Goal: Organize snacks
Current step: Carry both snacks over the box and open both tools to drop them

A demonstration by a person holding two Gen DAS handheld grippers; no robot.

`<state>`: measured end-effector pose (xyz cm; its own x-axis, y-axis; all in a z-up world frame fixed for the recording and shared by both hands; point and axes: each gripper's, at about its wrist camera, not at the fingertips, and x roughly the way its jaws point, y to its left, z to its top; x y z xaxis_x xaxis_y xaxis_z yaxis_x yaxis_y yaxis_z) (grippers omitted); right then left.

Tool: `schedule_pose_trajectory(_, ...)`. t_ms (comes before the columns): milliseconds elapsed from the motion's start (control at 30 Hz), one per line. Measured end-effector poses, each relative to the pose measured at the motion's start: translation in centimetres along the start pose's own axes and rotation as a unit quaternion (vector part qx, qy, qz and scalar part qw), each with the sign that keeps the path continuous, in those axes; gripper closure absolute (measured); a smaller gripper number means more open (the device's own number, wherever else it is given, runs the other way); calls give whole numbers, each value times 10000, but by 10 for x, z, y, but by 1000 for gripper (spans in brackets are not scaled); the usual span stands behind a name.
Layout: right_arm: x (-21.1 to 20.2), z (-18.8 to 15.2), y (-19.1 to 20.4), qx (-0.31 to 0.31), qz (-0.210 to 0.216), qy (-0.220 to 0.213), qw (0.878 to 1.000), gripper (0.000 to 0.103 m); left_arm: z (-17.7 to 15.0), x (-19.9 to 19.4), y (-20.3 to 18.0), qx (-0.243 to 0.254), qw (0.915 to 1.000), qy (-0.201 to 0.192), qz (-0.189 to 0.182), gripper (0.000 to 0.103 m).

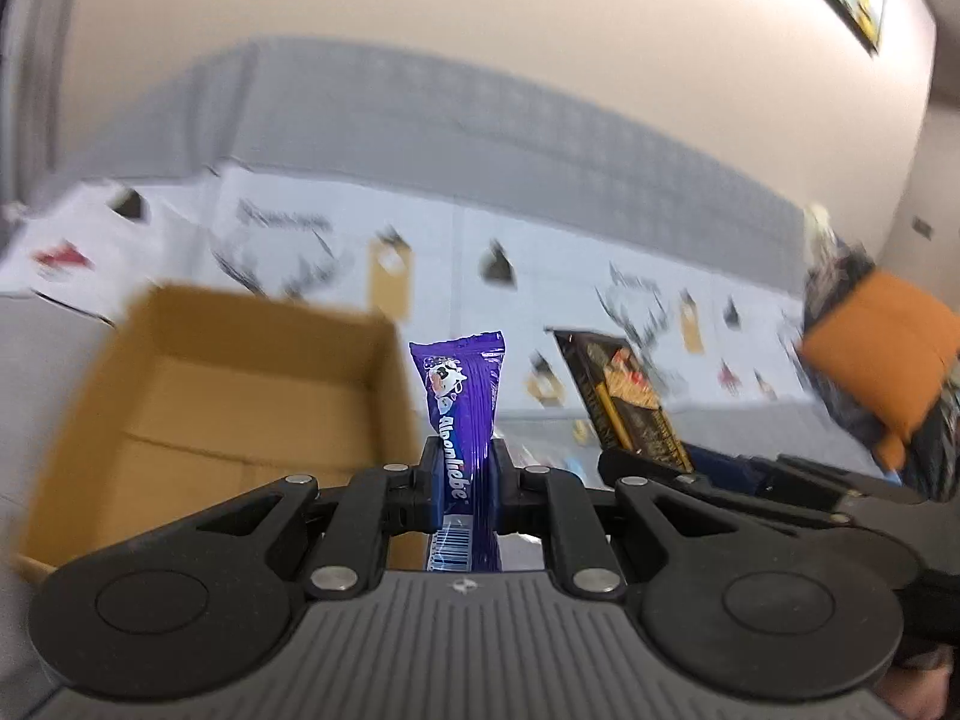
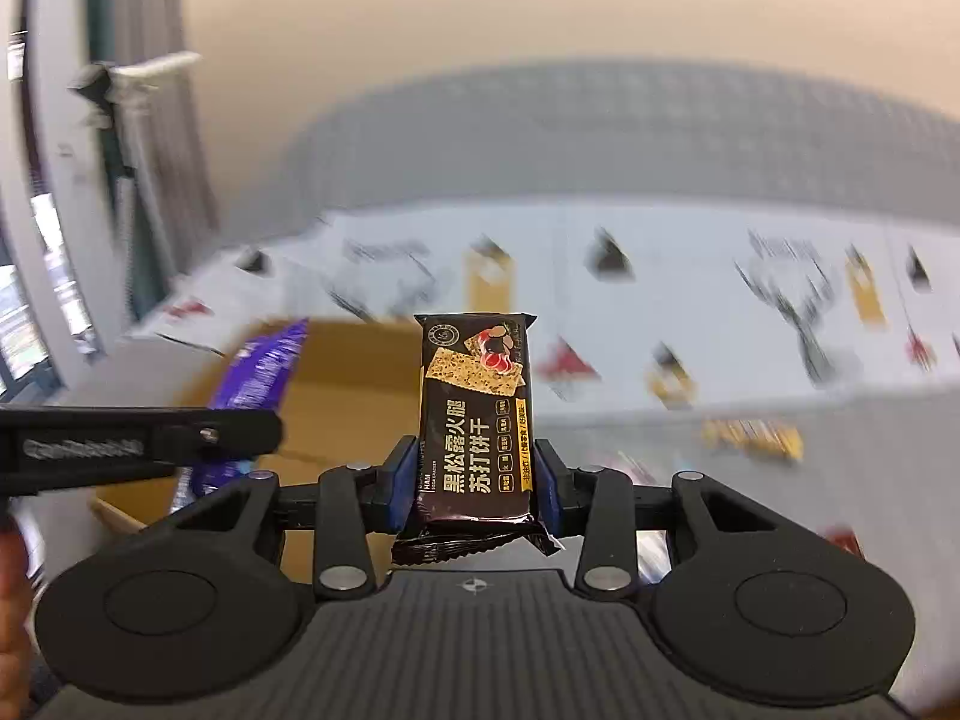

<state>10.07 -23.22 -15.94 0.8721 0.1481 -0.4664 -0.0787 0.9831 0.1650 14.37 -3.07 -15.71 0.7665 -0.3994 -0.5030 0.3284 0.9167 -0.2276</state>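
Left wrist view: left gripper fingers clamp the purple candy pack upright, cardboard box just ahead-left, nearer; right gripper fingers clamp the cracker pack, box further left

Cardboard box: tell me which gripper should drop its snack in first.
Left, probably. The left gripper holds the purple candy right beside the box; the right gripper with its cracker pack looks farther away.

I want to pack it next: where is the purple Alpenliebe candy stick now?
The Alpenliebe candy stick stands clamped upright in the left hand-held gripper, just right of the cardboard box.
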Motion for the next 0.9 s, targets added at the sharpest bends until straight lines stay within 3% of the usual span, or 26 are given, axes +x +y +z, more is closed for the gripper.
schedule_pose_trajectory(133, -5, 26, 43, -246, 340, -289, 9987, 61, 16, -22, 32, -431, 9988, -196, 148, 88)
schedule_pose_trajectory(200, -3, 35, 62, -369, 503, -362, 9974, 61, 21, -26, 50, -610, 9980, -113, 112, 88)
schedule_pose_trajectory(367, 16, 48, 95, -694, 673, -312, 9948, 61, 23, -26, 80, -534, 9972, -14, 516, 88)
schedule_pose_trajectory(567, 57, 34, 121, -781, 563, 96, 9953, 61, 13, 15, 121, -643, 9948, 296, 732, 88)
schedule_pose_trajectory(800, 119, 1, 122, -689, 253, 776, 9943, 61, -16, 89, 158, -541, 9901, 804, 1014, 88)
schedule_pose_trajectory(900, 154, -15, 121, -568, 141, 1179, 9913, 61, -31, 119, 173, -719, 9864, 1189, 876, 88)
